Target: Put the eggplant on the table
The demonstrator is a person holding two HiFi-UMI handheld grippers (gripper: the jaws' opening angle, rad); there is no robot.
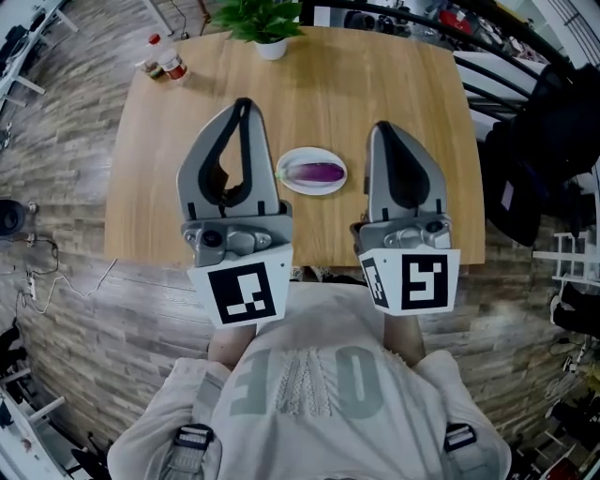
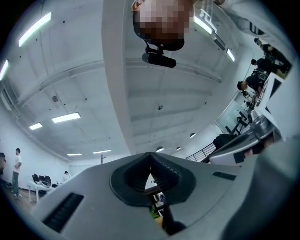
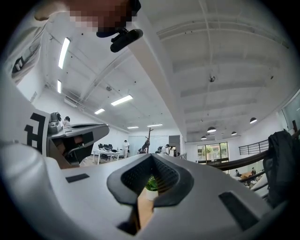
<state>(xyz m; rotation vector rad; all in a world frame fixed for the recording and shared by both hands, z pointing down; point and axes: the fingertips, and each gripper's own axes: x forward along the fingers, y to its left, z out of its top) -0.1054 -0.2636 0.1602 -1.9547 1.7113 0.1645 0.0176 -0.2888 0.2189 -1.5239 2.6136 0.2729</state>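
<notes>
A purple eggplant (image 1: 317, 172) lies on a small white plate (image 1: 289, 180) in the middle of the wooden table (image 1: 403, 84). Both grippers are held up in front of the person, above the table's near edge and well clear of the plate. The left gripper (image 1: 244, 101) is left of the plate, its jaws meeting at the tips with nothing between them. The right gripper (image 1: 381, 126) is right of the plate, also shut and empty. In the gripper views the left gripper (image 2: 150, 155) and the right gripper (image 3: 151, 156) point slightly upward at the ceiling; the eggplant is not visible there.
A potted plant (image 1: 265, 26) stands at the table's far edge, also seen small between the right jaws as the plant (image 3: 151, 185). Two bottles (image 1: 167, 60) stand at the far left corner. A dark bag on a chair (image 1: 548, 150) sits right of the table.
</notes>
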